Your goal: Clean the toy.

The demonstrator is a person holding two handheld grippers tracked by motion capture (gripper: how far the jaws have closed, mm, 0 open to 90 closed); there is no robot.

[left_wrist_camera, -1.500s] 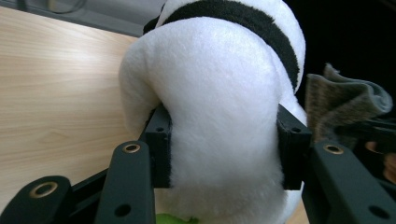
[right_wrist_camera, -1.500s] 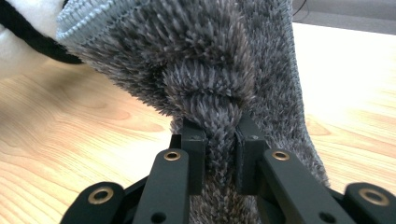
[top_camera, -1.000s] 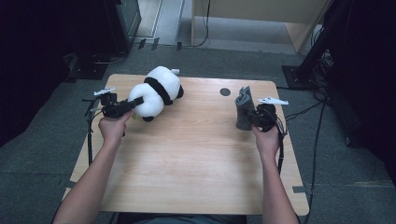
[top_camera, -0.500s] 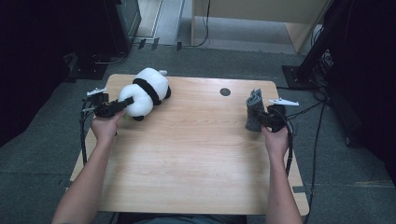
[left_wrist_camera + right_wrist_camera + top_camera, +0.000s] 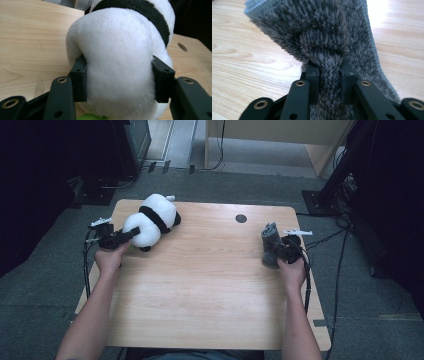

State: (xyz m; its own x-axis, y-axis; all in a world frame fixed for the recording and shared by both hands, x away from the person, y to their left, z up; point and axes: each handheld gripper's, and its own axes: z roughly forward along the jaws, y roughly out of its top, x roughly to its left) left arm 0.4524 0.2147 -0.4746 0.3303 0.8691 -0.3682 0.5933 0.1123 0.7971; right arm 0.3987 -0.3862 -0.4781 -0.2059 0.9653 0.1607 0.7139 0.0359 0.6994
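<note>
A white and black panda plush (image 5: 150, 220) lies on the wooden table (image 5: 210, 285) at the back left. My left gripper (image 5: 127, 236) is shut on its white rounded end; in the left gripper view the pads (image 5: 79, 78) press into the panda plush (image 5: 120, 57) from both sides. At the right, a grey shaggy cloth (image 5: 270, 245) stands bunched up, held by my right gripper (image 5: 278, 251). The right gripper view shows the jaws pinching a fold of the grey cloth (image 5: 324, 42) tightly.
A dark round hole (image 5: 241, 218) sits in the table near the back edge. Cables (image 5: 325, 237) trail off the right side onto grey carpet. Dark equipment stands (image 5: 340, 180) rise behind the table. A small green thing (image 5: 90, 117) peeks under the plush.
The left gripper has carried the panda further left toward the table's back left corner. The right gripper with the grey cloth has shifted slightly right and back.
</note>
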